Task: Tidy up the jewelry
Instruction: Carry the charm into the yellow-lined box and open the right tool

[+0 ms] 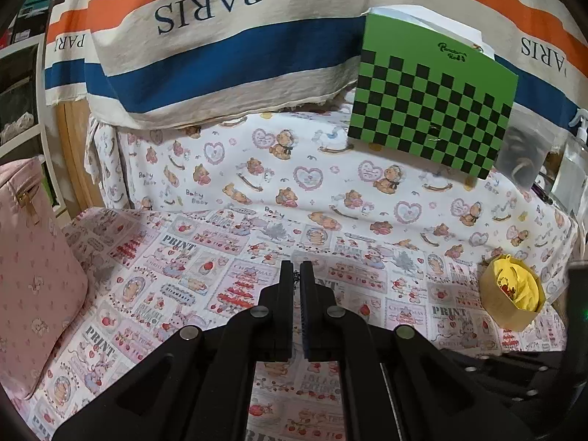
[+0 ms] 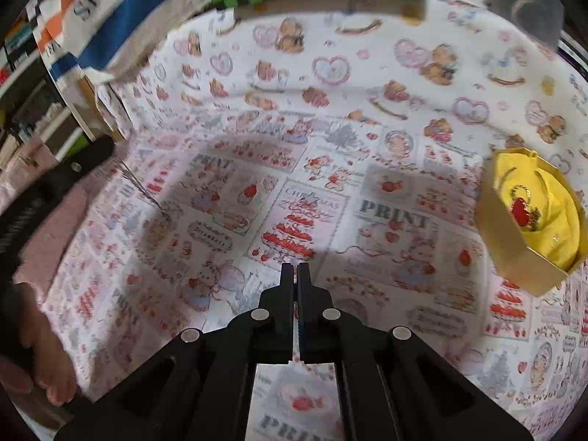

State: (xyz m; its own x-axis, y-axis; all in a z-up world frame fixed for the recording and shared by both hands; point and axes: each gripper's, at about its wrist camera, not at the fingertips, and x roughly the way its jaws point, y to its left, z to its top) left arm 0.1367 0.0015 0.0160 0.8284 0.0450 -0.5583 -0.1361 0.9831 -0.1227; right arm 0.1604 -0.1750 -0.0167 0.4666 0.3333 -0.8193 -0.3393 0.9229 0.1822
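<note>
My left gripper is shut on a thin dark chain that shows between its tips. In the right wrist view the same left gripper sits at the far left, with the chain hanging down from it to the cloth. A gold box lined in yellow stands on the right and holds a red and gold piece; it also shows in the right wrist view, with the red piece inside. My right gripper is shut and empty above the printed cloth, left of the box.
A green and black checkered box stands at the back. A pink quilted bag lies at the left. A striped PARIS cloth hangs behind. A clear container and a spray bottle stand at the back right.
</note>
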